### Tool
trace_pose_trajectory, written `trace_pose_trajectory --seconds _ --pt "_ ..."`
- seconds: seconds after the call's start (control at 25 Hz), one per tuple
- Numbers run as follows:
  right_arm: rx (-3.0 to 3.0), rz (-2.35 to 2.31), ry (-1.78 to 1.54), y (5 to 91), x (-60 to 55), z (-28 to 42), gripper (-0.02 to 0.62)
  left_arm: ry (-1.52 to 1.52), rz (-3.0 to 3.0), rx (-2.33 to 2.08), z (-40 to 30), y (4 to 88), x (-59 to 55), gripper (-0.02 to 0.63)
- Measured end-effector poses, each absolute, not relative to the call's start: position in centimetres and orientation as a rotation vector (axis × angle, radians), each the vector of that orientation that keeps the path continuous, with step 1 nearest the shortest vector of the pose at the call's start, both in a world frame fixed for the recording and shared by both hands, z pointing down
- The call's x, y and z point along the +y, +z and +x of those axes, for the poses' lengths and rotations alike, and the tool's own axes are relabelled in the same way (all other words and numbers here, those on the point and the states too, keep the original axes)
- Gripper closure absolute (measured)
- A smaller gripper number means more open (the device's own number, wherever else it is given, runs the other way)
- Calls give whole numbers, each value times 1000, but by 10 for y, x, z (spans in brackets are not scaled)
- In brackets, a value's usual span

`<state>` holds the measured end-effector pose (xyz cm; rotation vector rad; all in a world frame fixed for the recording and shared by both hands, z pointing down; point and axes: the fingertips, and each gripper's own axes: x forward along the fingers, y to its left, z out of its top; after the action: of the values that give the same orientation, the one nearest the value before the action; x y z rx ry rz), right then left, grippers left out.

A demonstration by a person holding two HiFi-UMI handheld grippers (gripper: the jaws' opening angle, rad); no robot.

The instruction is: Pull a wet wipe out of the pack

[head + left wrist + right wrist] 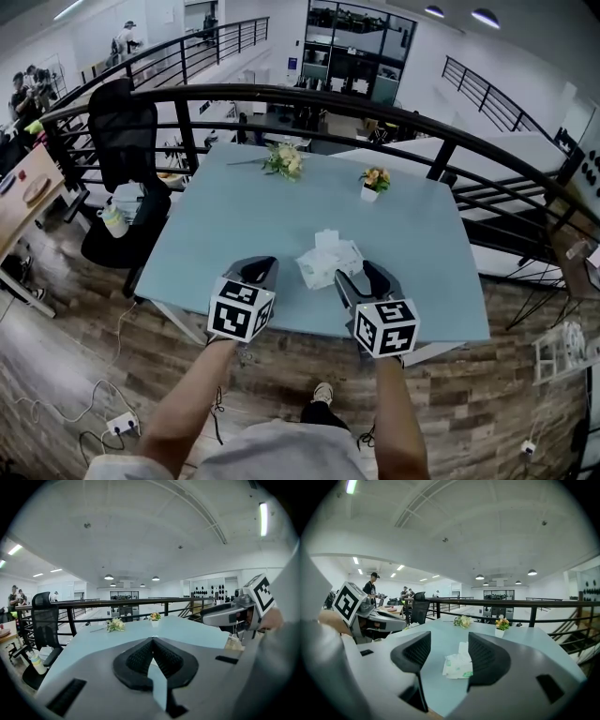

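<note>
A white and green wet wipe pack (328, 260) lies on the pale blue table (244, 225), a white wipe sticking up from its top. In the right gripper view the pack (458, 663) lies straight ahead between the jaws. My right gripper (361, 277) hovers just right of the pack, open with nothing in it (449, 656). My left gripper (260, 269) is held left of the pack near the front edge. Its pads (153, 657) meet at the tips, shut and empty.
A bunch of flowers (285, 161) lies at the far side of the table and a small flower pot (374, 182) stands at the far right. A black office chair (125, 169) is left of the table. A black railing (309, 98) curves behind it.
</note>
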<state>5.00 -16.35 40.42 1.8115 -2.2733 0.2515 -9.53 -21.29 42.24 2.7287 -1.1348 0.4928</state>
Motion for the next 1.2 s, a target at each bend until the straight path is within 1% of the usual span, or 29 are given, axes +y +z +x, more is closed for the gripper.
trace_pose_trajectory --seconds 0.36,1.2 --pt "-2297 1798 265 411 -193 77 345 527 2730 -1148 -67 430 -240 611" --pt "-2372 1693 292 405 -292 176 345 603 2666 -1258 22 420 -328 611"
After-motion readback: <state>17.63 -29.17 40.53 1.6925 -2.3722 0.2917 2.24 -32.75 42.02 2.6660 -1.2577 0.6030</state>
